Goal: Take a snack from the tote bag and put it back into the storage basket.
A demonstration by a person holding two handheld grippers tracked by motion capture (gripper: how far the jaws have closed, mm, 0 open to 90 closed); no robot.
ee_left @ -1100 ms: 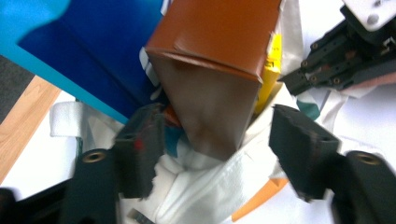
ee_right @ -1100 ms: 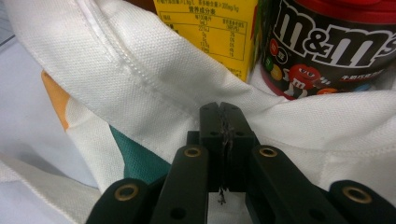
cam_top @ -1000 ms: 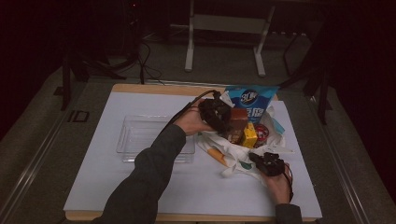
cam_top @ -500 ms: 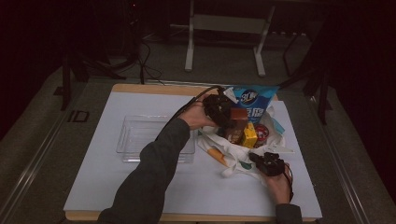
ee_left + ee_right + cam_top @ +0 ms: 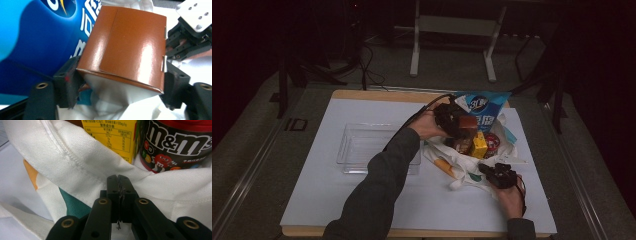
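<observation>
A brown box (image 5: 125,45) sits between the jaws of my left gripper (image 5: 122,80), and both pads press on its lower corners. The jaws have just been closing on it. From above, that gripper (image 5: 463,132) holds the box (image 5: 468,121) over the open white cloth bag (image 5: 462,172), in front of a blue snack bag (image 5: 484,107). My right gripper (image 5: 118,187) is shut on the bag's cloth rim (image 5: 75,157) at its near edge. Inside the bag stand a yellow carton (image 5: 110,137) and an M&M's tub (image 5: 175,142).
A clear plastic tray (image 5: 362,147) lies left of the bag on the white sheet (image 5: 337,200) that covers the table. The left forearm crosses the tray's right end. Beyond the table's far edge stands a metal frame (image 5: 452,45) on a dark floor.
The left hand with the brown box has shifted slightly to the right above the bag. The right gripper has stayed at the bag's rim.
</observation>
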